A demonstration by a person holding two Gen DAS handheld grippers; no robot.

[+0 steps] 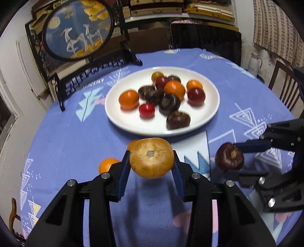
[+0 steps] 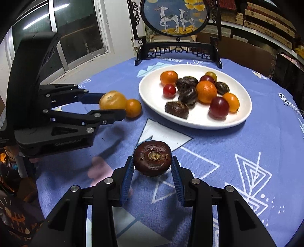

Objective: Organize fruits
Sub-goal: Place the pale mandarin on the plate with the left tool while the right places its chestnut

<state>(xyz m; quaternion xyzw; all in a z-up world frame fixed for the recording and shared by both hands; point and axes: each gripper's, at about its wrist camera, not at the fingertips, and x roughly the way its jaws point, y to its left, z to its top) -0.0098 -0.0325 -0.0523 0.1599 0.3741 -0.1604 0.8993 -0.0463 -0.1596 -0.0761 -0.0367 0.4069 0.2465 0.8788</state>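
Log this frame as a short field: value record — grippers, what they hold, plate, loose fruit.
left gripper: shut on yellow-brown fruit, held above the tablecloth
right gripper: shut on dark brown fruit
plate: white, oval, ahead of both grippers
plate contents: orange, red and dark brown fruits, clustered mid-plate
loose fruit: two small orange fruits on the cloth, one left of the left gripper, one partly hidden behind the held fruit
backdrop: round deer screen on a black stand

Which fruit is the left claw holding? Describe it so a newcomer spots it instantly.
Start at the white plate on the blue tablecloth; just in front of it, the left claw grips a tan-orange fruit. It is bigger and paler than the small orange fruits beside it.
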